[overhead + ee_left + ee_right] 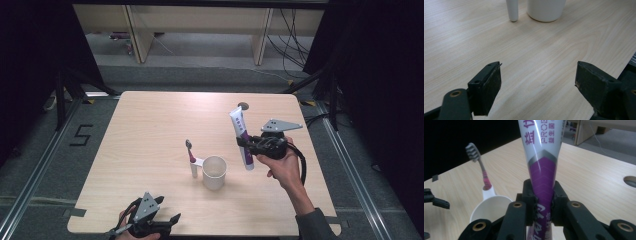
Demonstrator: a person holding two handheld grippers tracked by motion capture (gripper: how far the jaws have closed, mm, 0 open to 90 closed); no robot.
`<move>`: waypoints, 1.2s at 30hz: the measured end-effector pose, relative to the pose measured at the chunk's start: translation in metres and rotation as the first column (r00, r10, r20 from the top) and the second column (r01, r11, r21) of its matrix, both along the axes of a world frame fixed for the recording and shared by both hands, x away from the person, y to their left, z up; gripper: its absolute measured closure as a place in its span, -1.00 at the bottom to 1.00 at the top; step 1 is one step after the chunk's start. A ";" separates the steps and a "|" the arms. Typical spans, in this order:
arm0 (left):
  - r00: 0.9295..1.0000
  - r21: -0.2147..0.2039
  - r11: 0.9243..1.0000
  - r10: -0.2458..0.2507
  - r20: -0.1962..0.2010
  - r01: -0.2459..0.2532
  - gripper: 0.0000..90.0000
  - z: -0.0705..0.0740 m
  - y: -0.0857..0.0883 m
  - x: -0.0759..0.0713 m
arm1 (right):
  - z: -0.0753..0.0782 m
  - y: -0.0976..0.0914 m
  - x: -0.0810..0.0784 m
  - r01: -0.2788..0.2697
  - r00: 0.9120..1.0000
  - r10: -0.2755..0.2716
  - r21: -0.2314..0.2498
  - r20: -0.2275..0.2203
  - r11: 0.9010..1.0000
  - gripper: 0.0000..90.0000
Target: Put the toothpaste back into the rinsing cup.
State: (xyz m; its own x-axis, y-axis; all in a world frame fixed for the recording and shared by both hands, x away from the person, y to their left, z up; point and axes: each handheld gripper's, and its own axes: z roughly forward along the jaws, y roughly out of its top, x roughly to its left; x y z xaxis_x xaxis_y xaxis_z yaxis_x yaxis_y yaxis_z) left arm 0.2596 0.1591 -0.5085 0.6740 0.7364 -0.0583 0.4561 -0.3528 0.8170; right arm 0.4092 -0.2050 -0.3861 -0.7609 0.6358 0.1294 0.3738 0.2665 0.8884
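A white and purple toothpaste tube hangs upright above the table, right of the white cup. My right gripper is shut on its purple middle; the right gripper view has the tube pinched between the pads of that gripper, cap end down. A toothbrush with a pink neck stands in a small white holder just left of the cup. My left gripper rests open near the table's front edge; in the left gripper view the left gripper has only bare wood between its jaws.
The light wooden table has a small round hole near its far edge. Beyond it, grey floor, table legs and loose cables. A dark rail frame runs along both sides. In the left gripper view the cup and holder stand ahead.
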 end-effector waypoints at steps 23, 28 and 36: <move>1.000 -0.031 0.999 0.008 0.006 -0.008 -0.54 0.001 -0.001 -0.001 | 0.011 0.045 0.000 -0.062 0.998 0.058 0.105 0.040 0.993 0.73; 1.000 -0.021 1.000 0.005 0.006 -0.005 -0.54 0.002 0.000 -0.001 | 0.010 0.053 -0.001 -0.076 0.996 0.072 0.105 0.045 0.992 0.73; 1.000 -0.021 1.000 0.004 0.009 -0.004 -0.54 0.002 0.000 -0.002 | 0.005 0.065 -0.001 -0.096 0.994 0.092 0.073 0.056 0.993 0.73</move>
State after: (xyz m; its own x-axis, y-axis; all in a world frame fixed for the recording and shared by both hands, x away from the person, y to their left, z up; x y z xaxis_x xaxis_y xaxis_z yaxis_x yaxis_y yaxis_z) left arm 0.2578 0.1588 -0.5061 0.6717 0.7377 -0.0676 0.4503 -0.3341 0.8280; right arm 0.4083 -0.1403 -0.3808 -0.8240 0.5508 0.1325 0.3027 0.2302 0.9249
